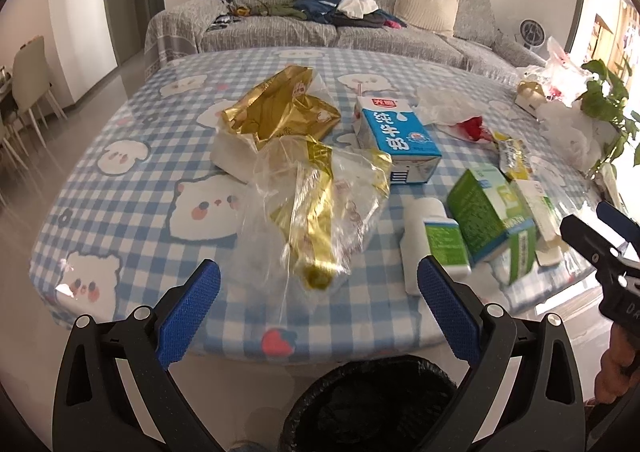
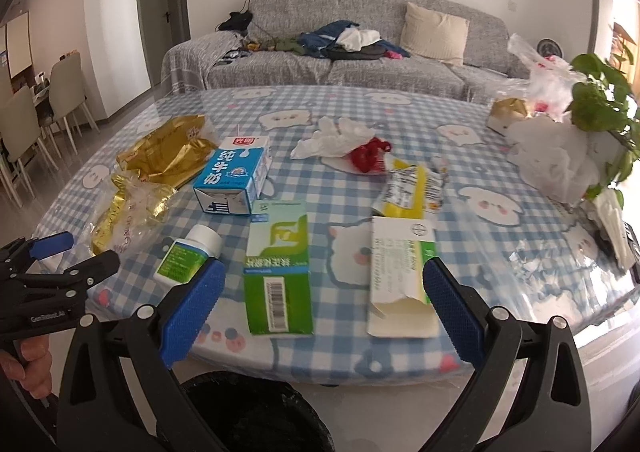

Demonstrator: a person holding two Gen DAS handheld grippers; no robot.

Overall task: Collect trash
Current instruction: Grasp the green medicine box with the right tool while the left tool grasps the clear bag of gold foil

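Left wrist: bin (image 1: 372,404) rim cut off below.

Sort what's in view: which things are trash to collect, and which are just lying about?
Job: clear-and-gold wrapper, gold bag, milk carton, white bottle, green box, white box, yellow packet, crumpled tissue, bin.

Lying about: potted plant, sofa with clothes, chairs.

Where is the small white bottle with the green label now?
In the right wrist view, the white bottle lies on its side near the table's front edge, left of the green box and below the milk carton.
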